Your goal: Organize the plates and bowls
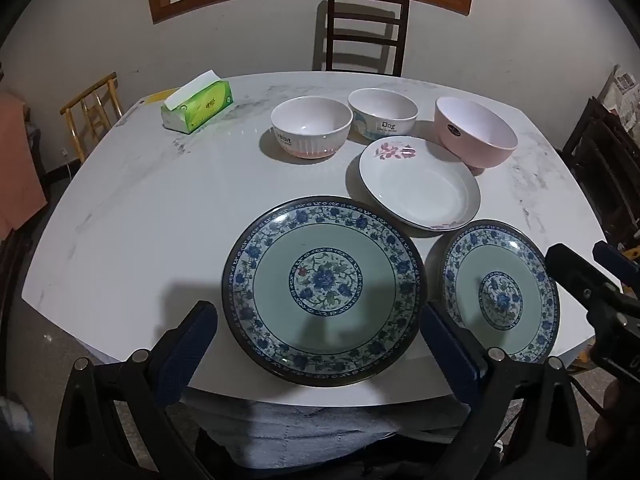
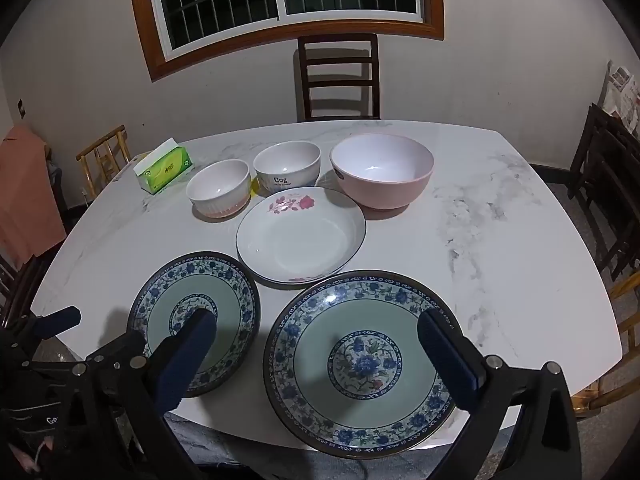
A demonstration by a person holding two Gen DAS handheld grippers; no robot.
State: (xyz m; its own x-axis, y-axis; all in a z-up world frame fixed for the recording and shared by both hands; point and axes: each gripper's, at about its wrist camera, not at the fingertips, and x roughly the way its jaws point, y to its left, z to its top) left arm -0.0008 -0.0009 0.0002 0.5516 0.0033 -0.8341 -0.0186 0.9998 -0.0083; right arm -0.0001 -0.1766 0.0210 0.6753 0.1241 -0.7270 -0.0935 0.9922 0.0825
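Where fingers [image 1: 444, 340] gape — blue plate [image 1: 324, 292] (untouched) between.

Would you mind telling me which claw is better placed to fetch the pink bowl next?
The right claw: open and empty, with the pink bowl almost straight ahead. From the left claw it sits far off to the right, beyond the flowered plate.
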